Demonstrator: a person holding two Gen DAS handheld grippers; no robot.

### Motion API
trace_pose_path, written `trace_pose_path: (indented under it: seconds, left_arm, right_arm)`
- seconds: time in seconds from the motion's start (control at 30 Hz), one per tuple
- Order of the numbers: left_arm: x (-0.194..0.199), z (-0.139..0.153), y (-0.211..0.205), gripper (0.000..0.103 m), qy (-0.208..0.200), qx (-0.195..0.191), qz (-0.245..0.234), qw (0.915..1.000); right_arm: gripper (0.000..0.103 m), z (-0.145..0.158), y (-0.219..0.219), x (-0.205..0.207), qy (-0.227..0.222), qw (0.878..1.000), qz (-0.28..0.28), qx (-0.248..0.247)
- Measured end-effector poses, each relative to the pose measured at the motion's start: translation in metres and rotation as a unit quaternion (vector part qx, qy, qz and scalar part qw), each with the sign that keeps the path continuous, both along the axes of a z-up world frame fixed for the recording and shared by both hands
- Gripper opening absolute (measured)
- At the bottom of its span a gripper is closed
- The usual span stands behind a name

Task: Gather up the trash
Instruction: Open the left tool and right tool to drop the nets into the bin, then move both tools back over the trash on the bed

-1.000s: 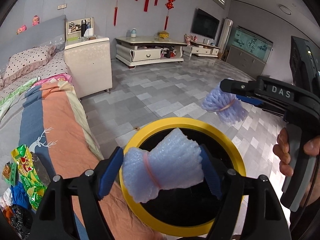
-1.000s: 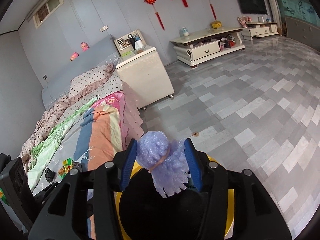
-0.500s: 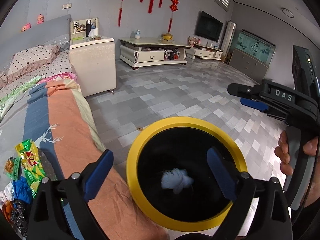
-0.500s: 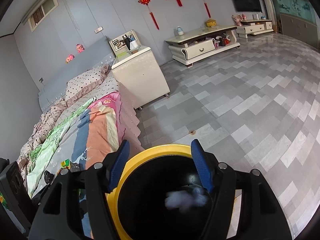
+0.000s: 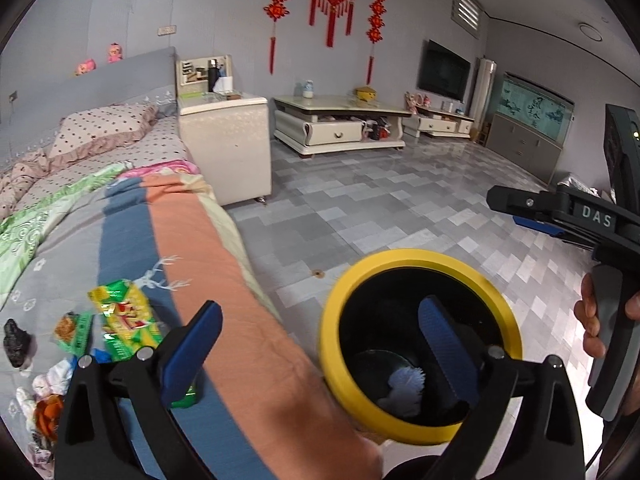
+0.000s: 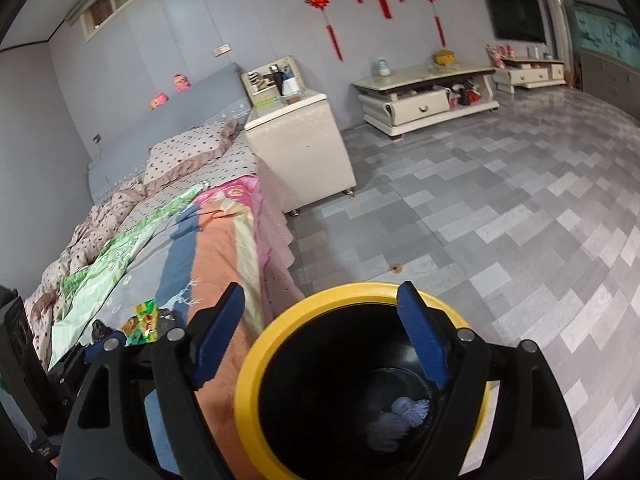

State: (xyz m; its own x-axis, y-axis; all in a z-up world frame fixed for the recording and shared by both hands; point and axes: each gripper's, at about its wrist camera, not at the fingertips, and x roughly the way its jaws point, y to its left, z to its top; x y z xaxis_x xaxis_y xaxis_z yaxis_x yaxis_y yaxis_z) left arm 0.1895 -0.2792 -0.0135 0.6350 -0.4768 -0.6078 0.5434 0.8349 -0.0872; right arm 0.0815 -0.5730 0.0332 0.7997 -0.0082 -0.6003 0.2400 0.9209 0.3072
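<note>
Both foam wads (image 6: 402, 414) now down in bin (image 6: 246, 376), grippers empty

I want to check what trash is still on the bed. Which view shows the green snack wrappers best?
The left wrist view: the green snack wrappers lie large and close on the bed, just beyond the open left gripper, with more litter beside them. The right wrist view shows them only small and far off, left of the open right gripper.

Both wrist views close above bin (image 5: 416, 264) (image 6: 256, 364), sharing bed (image 5: 132, 216) (image 6: 208, 236).
</note>
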Motion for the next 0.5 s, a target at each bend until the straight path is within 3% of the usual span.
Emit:
trace_pose_path:
  seconds: [0.5]
  left_arm:
    - [-0.013,0.02,0.101,0.095,-0.033,0.003,0.079,0.9964]
  right_arm:
    - [0.078,0.022,0.099,0.024,-0.009,0.996,0.084,-0.022]
